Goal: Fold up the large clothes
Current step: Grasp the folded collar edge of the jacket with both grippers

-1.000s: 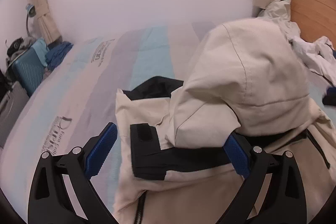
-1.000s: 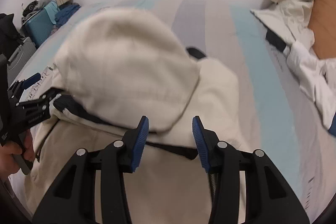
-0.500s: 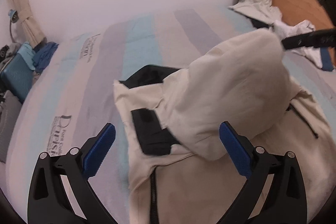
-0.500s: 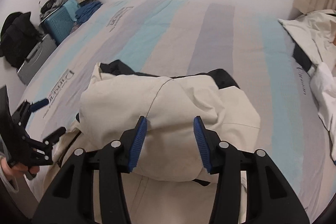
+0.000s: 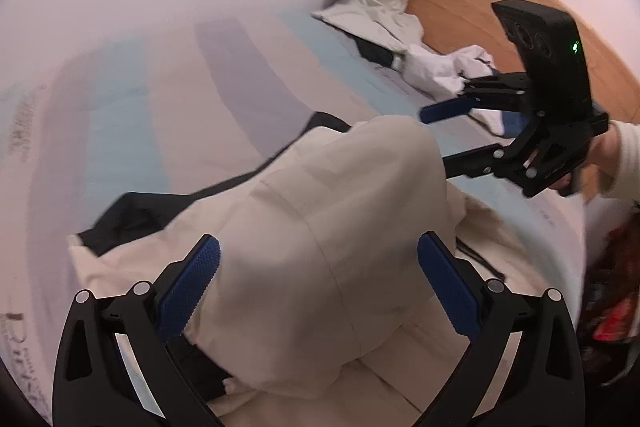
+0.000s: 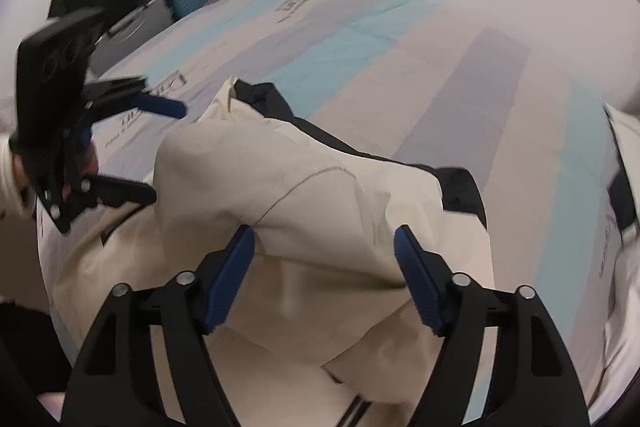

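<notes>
both grippers stand over cream jacket (image 5: pixel 320 227) on striped bed (image 5: pixel 192 95). left gripper (image 5: pixel 318 287) jaws wide apart; right gripper (image 6: pixel 324 279) jaws opening; hood between pads, ungripped.

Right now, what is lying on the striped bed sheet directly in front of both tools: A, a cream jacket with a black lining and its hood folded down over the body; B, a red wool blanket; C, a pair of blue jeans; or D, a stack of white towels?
A: a cream jacket with black lining lies on the striped bed sheet, its hood folded over the body.
</notes>
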{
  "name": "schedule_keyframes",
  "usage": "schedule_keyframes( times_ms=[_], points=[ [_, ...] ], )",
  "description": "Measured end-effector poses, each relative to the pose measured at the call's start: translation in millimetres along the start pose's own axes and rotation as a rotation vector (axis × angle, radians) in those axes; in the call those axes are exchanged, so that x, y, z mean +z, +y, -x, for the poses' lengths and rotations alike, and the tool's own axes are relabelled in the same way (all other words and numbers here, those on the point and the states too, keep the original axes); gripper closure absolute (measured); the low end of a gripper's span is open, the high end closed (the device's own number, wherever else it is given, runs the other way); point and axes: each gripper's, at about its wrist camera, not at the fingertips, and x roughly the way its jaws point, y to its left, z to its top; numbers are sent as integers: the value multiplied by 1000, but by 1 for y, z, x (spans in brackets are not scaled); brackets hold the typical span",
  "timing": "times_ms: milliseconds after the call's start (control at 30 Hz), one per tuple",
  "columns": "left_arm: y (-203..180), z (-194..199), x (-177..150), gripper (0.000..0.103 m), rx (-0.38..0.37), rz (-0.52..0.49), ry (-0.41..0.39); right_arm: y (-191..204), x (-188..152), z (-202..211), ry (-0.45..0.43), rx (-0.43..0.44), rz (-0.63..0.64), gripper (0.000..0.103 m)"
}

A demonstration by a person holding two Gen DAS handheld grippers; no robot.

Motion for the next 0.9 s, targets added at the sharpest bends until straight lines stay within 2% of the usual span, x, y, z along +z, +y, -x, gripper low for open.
schedule_keyframes(
  times_ms=[167,267,333,367,400,467,533,700,900],
  points=[
    [3,-21,8,6,-65,-49,73,-3,13,-18,58,90,81,30],
    [-1,-27,7,15,-96,-75,94,-6,12,-26,96,127,84,30],
    [1,-29,6,39,-113,-77,112,-6,11,-28,107,153,74,44],
    [2,-30,5,44,-120,-70,124,-6,10,-30,115,166,68,57],
    [4,-31,3,56,-133,-66,134,-6,9,-31,126,166,66,64],
    [6,-32,0,69,-141,-68,151,-3,6,-38,153,157,76,77],
    [4,-35,-1,90,-126,-95,159,-5,6,-43,157,144,59,87],
    [19,-34,19,95,-74,-94,126,-17,25,-41,109,96,28,96],
    [48,-16,86,95,31,-145,37,-35,85,-19,-24,-24,31,100]
  ],
)
